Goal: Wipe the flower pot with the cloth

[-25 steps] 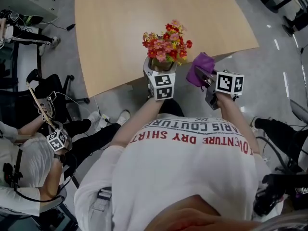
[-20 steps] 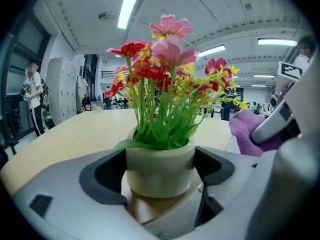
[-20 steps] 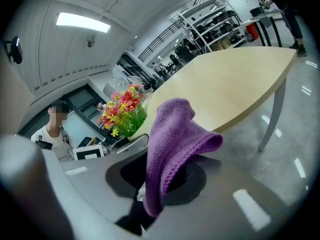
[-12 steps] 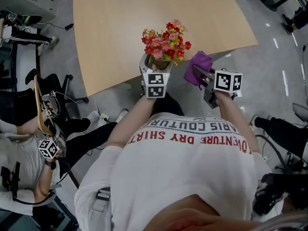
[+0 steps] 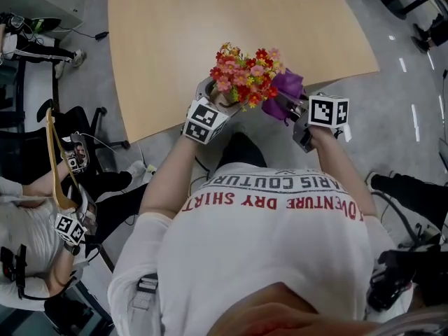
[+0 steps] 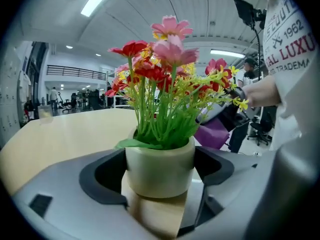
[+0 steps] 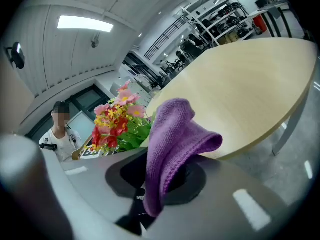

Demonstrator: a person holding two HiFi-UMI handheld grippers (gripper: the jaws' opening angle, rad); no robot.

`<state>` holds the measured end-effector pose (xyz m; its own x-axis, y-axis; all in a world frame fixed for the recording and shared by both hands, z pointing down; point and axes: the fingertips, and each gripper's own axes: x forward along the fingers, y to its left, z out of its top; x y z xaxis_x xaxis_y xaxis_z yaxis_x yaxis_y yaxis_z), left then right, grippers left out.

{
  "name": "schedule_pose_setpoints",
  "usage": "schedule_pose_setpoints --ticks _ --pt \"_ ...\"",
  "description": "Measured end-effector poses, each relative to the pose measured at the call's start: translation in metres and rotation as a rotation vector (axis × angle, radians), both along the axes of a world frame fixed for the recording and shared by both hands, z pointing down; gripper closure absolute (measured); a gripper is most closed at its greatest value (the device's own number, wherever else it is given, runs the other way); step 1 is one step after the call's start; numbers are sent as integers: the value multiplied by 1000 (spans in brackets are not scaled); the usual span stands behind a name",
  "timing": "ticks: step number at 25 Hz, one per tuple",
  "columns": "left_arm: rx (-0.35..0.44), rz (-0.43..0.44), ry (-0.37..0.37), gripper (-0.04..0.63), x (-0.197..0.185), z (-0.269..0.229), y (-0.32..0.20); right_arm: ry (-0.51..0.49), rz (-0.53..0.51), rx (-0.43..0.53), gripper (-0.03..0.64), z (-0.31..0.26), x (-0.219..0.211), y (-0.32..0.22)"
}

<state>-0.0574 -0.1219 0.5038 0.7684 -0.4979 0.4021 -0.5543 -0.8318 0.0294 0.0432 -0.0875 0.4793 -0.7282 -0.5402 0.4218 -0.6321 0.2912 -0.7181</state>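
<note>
The left tongs (image 5: 214, 98) stood wide and were clamped on the flower pot (image 6: 160, 167), one dark pad pressed to each side of its pale round wall. The pot sat upright between them in the left gripper view, filled with green stems and a bunch of red, pink and yellow flowers (image 6: 167, 59). From the head view, the pot was at the near edge of the tabletop (image 5: 210, 19), towards its middle. Whether its base rested on the wood could not be told.

The right tongs (image 7: 160, 184) were closed on the purple cloth (image 7: 172, 141). They pinched its lower end, so the rest stood up from between the pads and folded over to the right. In the head view the cloth lay just right of the flowers, right against the blossoms. Whether it touched the pot itself could not be made out. In the left gripper view the cloth showed behind the stems on the right, below the other hand (image 6: 262, 91).

At the far left of the head view, another person (image 5: 28, 222) sat beside the tabletop with a wooden hanger (image 5: 54, 161).
</note>
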Motion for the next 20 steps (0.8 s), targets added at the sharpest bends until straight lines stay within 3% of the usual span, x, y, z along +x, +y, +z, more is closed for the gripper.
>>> schedule_pose_setpoints --ticks 5,12,20 --pt "-21 123 -8 161 4 -6 13 -10 -21 -17 566 0 -7 -4" --pt "1 169 -22 161 1 -17 23 -2 -28 -47 567 6 -17 -11" --pt "-2 196 -19 161 -4 -18 14 181 -68 -86 568 29 -18 -33"
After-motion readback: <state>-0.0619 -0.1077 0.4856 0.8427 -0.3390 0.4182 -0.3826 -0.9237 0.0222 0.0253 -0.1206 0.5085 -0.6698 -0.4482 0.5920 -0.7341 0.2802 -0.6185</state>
